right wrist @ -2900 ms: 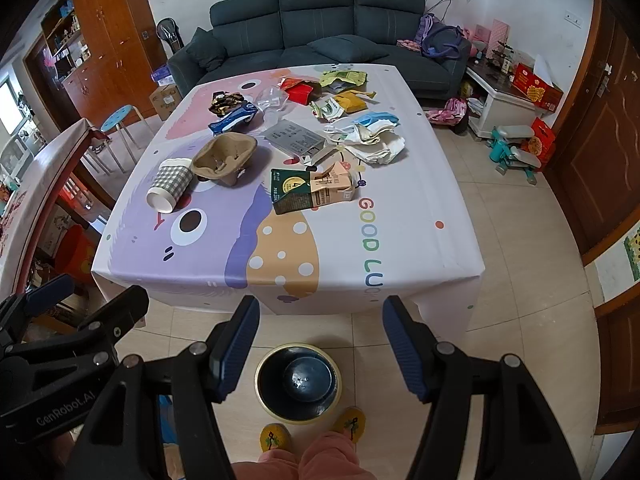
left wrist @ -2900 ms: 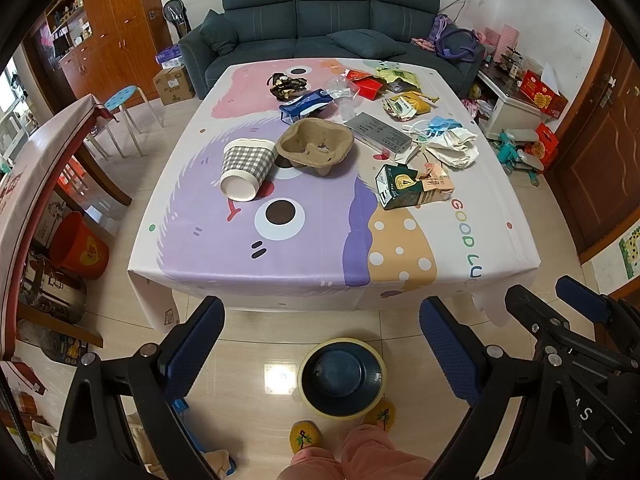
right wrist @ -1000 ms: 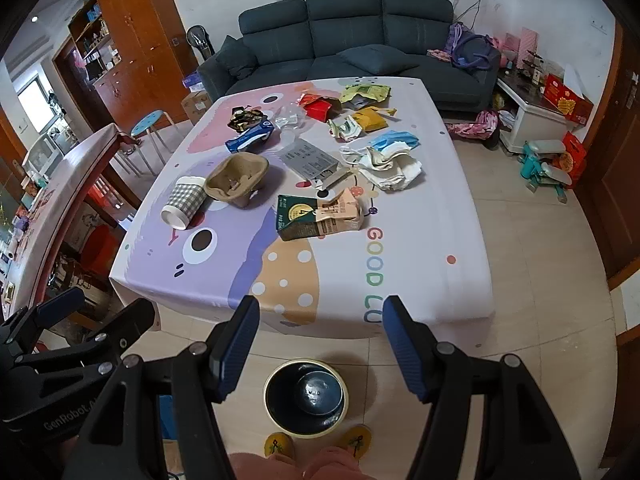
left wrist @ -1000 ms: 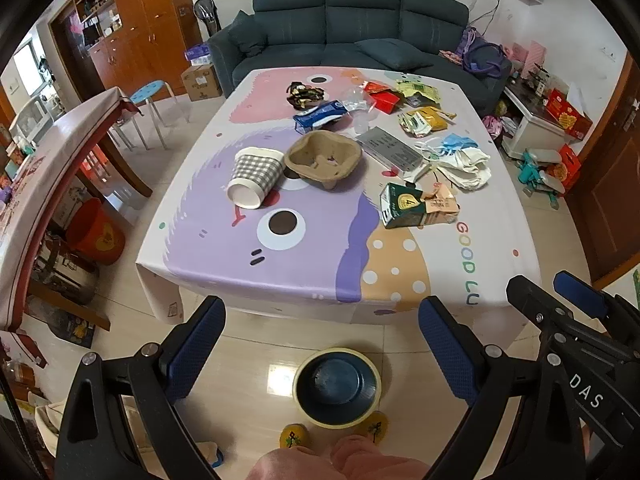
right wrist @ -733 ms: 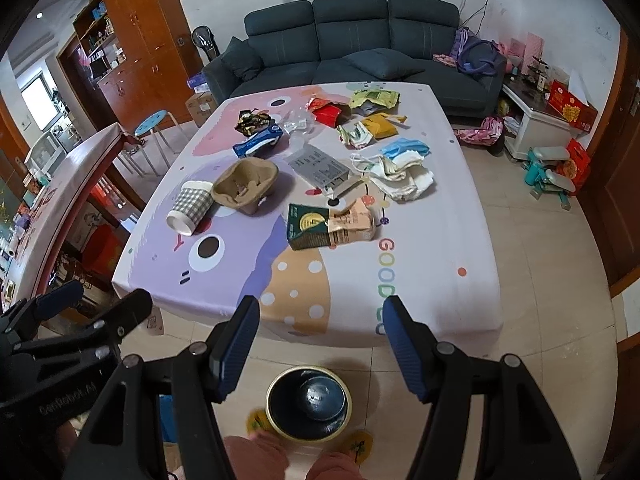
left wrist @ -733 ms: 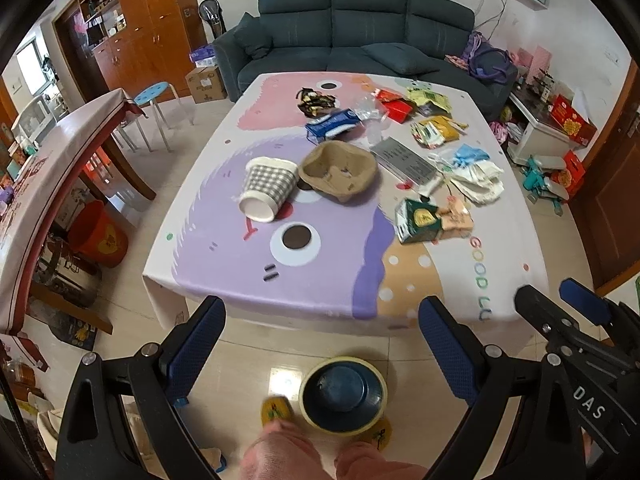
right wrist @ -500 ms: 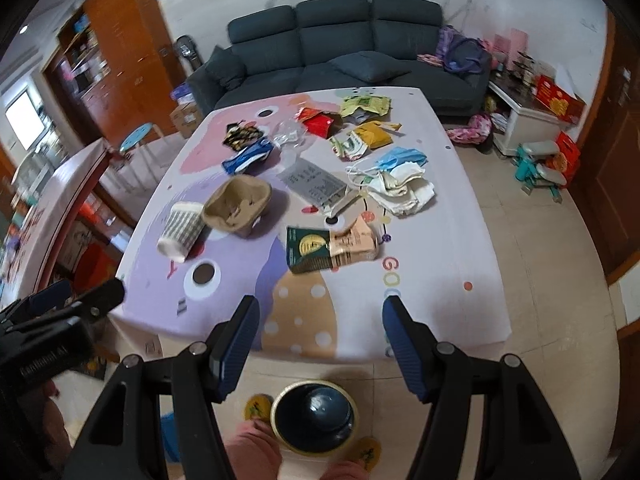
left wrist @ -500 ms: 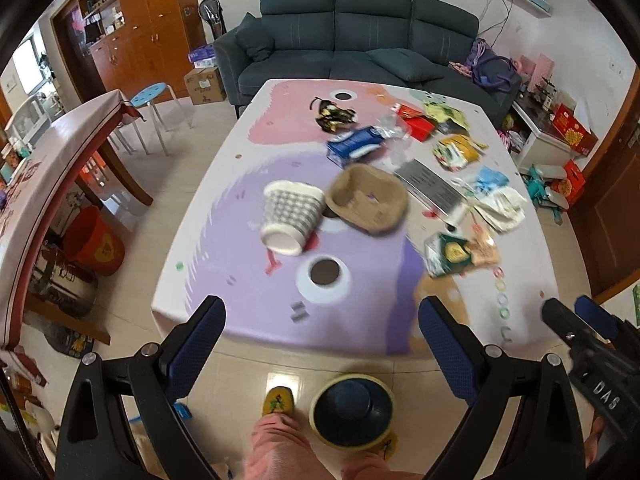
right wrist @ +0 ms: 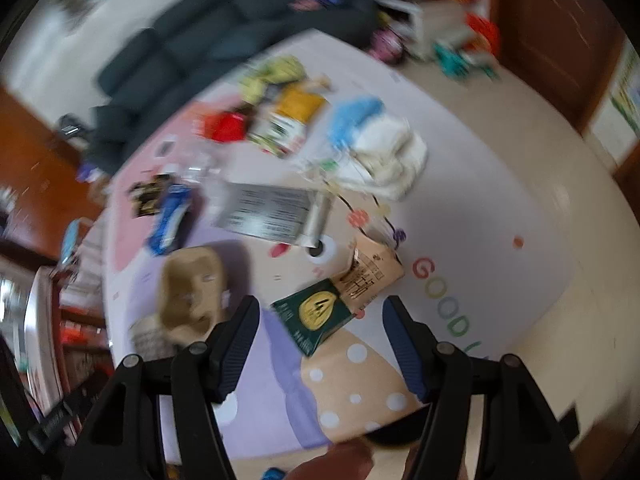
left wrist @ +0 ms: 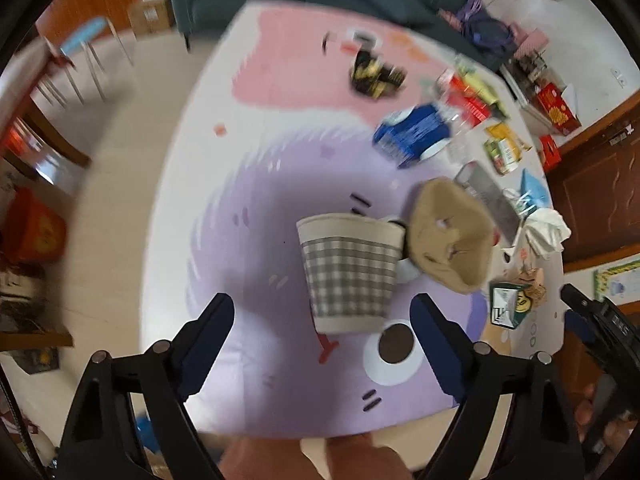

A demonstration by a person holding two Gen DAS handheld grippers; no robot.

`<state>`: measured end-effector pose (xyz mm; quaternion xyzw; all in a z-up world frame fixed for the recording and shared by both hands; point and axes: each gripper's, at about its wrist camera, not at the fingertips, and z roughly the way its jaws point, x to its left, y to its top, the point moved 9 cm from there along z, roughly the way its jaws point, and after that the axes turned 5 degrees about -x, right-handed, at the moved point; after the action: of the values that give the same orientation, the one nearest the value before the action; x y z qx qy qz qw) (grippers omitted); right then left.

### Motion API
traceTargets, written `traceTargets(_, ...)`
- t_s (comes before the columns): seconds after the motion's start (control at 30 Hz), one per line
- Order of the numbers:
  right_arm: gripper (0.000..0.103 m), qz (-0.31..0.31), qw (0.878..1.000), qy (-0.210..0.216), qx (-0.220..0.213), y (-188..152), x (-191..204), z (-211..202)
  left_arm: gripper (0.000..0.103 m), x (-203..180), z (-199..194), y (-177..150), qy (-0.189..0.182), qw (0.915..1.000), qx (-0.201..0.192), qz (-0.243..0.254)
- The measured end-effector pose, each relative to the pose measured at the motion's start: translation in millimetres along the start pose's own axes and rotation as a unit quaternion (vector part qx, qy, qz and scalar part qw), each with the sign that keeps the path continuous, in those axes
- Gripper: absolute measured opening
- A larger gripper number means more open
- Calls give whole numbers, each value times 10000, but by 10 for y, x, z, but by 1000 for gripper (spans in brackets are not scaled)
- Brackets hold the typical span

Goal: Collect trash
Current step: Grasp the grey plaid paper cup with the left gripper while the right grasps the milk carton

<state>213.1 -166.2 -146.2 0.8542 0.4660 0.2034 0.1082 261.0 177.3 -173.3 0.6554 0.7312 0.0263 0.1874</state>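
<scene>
Now both grippers hang over the littered counter (left wrist: 224,216), each aimed steeply down at its own piece of trash. The left gripper (left wrist: 322,320) has its fingers spread, though they have just been closing a little, and nothing is between them yet. The checked paper cup (left wrist: 348,268) lies on its side just ahead of them, base toward the camera, so its walls face the two pads for a straight pinch across the body. The right gripper (right wrist: 320,330) is released too, and it frames the green carton (right wrist: 318,316), which lies flat with a torn brown paper packet (right wrist: 370,276) touching its far end.

The brown pulp cup tray (left wrist: 452,236) sits just beside the cup, touching or nearly touching its mouth end, so I judge the right-hand finger has little room there, while the purple cloth on the other side of the cup is bare. The carton lies near the counter's front edge, with open cloth on both flanks. Farther back the wrappers, the blue pack (left wrist: 412,136) and the white tissues (right wrist: 392,160) crowd together, well apart from both targets.
</scene>
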Motion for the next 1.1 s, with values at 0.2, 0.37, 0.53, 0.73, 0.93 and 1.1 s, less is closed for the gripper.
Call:
traceTargets(0.2,64,1037,9927,-387,485,-62,-183,498,83,58,507,-6,-432,9974,570,-115)
traceTargets(0.37,64,1550,9845,-409,715,-131,-267,668,83,-65,725,-73,-803,9933,831,-79)
traceTargets(0.53,64,1751,9805,-482,744,-145,-241,732,79,-196,821,-72,-1050,9903,907,-1)
traceTargets(0.73,60,1871,9772,-462,887,-201,-120,800,45,-389,835,-75,-1600,9807,1125,44)
traceTargets(0.93,42,1886,9775,-405,857,-231,-41,742,38,-447,762,-72,-1301,9865,904,422)
traceTargets(1.1,41,1739,9823,-363,598,-169,-10,587,38,-392,695,-132,-1274,9868,910,408)
